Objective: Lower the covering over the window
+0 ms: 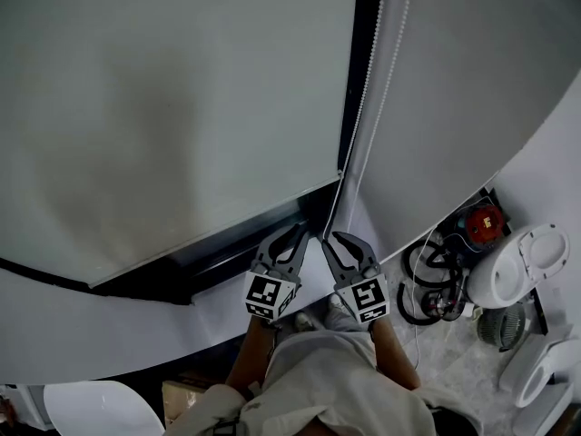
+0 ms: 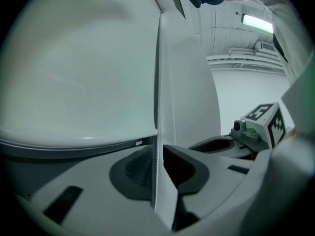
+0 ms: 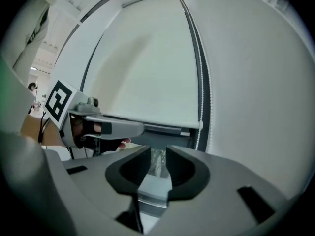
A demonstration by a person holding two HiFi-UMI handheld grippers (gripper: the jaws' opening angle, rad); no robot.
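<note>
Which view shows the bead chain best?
Left gripper view: the bead chain runs close-up between the open jaws of the left gripper. Head view shows it thin and distant; right gripper view, beside the blind.

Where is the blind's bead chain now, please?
The bead chain hangs by the blind's right edge in the head view, passing between the left gripper's open jaws.

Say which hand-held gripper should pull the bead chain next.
Left, likely: the bead chain runs between the jaws of the left hand-held gripper; the right hand-held gripper is open, nothing between its jaws.
</note>
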